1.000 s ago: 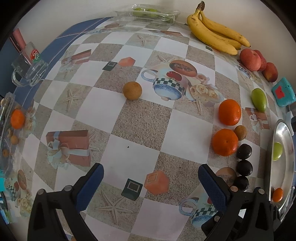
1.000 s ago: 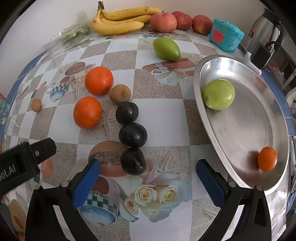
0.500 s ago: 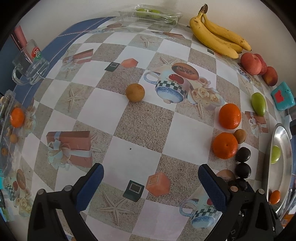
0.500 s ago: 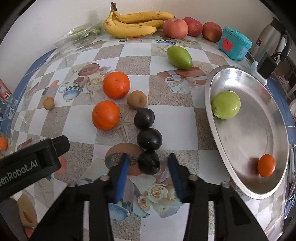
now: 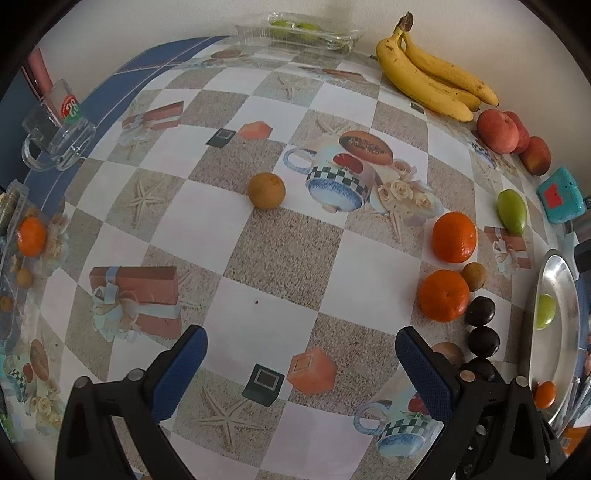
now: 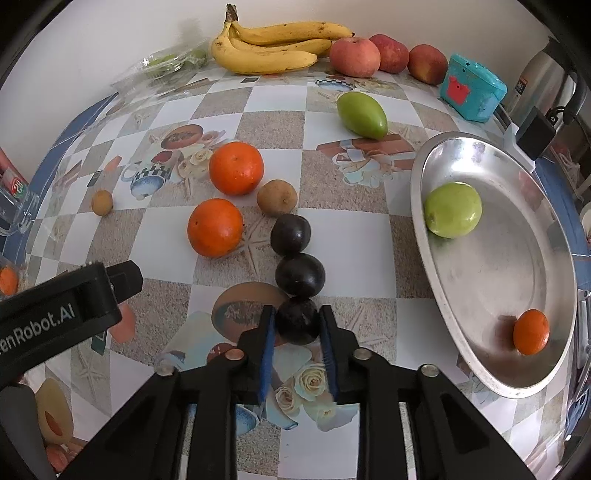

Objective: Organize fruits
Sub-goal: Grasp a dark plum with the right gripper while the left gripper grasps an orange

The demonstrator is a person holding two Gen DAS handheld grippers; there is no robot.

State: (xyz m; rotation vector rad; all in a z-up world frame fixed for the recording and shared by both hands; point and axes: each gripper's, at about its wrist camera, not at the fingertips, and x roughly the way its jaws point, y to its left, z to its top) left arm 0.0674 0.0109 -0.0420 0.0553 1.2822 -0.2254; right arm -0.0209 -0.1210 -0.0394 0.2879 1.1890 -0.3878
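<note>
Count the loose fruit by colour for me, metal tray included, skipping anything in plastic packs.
Yellow bananas: 3
Red apples: 3
Green fruits: 2
Oranges: 3
Dark plums: 3
Brown fruits: 2
Total: 16

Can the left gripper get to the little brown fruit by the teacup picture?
Probably yes. The left gripper is open, and only bare tablecloth lies between it and the small brown fruit, which sits alone.

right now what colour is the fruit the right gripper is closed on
Very dark, almost black-purple fruit, pinched by the right gripper; clearest in the right wrist view.
</note>
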